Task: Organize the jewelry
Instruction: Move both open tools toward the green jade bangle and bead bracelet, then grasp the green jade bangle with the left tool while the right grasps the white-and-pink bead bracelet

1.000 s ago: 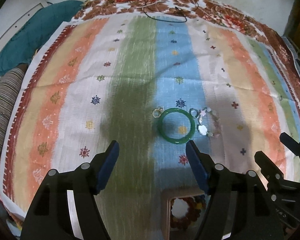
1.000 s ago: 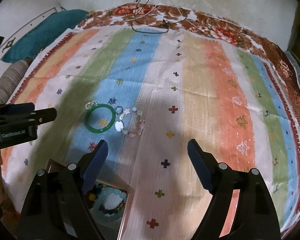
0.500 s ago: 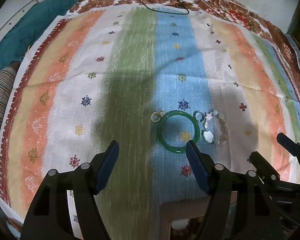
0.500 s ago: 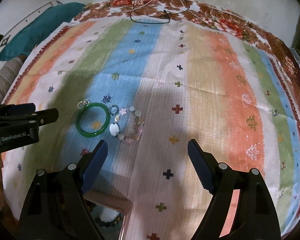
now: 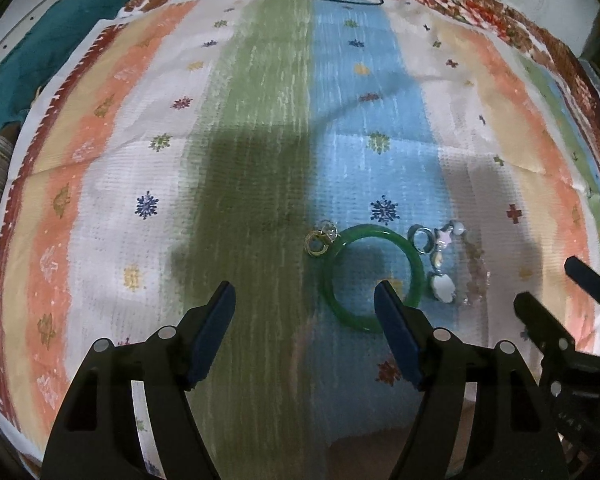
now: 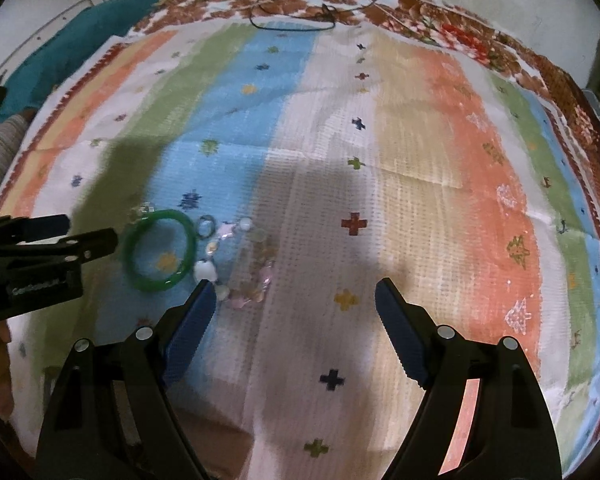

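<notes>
Both grippers, left & right, spread wide w/ nothing held, prob. lining up on green bangle: small gold ring touching its far-left rim, beaded bracelet just right.

bangle: on cloth
rings: touching bangle, left
band ring: right of bangle
beaded bracelet: right of band ring

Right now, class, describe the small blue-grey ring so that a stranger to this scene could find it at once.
Start on the striped woven cloth and follow its blue stripe to the large green bangle. The small blue-grey ring lies just outside the bangle, between it and the pale beaded bracelet. Unlike the gold-coloured ring across the bangle, it is a plain band.
</notes>
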Demonstrator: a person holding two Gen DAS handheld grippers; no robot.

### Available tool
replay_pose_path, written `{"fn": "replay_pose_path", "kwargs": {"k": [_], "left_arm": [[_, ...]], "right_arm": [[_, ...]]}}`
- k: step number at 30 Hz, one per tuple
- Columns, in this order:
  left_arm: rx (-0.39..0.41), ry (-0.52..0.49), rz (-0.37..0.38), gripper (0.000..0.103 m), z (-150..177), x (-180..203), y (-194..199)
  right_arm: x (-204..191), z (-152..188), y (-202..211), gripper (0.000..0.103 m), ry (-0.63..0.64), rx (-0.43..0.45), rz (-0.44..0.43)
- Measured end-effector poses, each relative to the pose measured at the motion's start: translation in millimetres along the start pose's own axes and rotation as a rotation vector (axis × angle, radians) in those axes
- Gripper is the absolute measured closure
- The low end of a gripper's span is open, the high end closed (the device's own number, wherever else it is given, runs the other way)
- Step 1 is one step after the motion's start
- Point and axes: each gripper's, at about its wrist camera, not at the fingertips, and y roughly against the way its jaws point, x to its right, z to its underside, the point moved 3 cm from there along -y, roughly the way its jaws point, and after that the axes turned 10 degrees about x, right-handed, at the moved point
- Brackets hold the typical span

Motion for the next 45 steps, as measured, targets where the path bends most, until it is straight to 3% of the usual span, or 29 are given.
{"fn": "replay_pose_path", "kwargs": {"k": [15,16,18,19,23,26,27,30,45], "left_arm": [[-0.033,-0.02,0.024,0.036,-1,2,-31],[-0.035,-0.028,0.013,0.037,0,2,-33],[-0.042,-0.028,-0.005,0.05,0,0,-37],[-0.048,-0.027,-0.009,0.054,0,0,-39],[-0.035,-0.074,-0.01,0.072,1,5,-41],[-0.035,-0.064,-0.021,0.095,0,2,-41],[-0.038,-0.057,-0.021,0.096,0,2,-41],[-0.036,-0.053,-0.019,0.096,-1,1,-39],[0.023,0.002,-0.028,0.095,-18,-20,-11]], "right_arm": [[-7,-1,-37,0.021,0.039,-0.06,0.02],[-8,0,-39,0.021,0.044,-0.064,0.019],[-9,1,-43,0.024,0.05,-0.072,0.009],[-9,2,-45,0.039,0.052,-0.078,0.008],[-14,6,-49,0.057,0.077,-0.091,0.006],[-18,7,-47,0.081,0.089,-0.091,-0.009],[-19,7,-47,0.088,0.092,-0.093,-0.01],[-20,9,-45,0.092,0.104,-0.089,-0.015],[-19,-4,-16,0.092,0.099,-0.012,-0.007]]}}
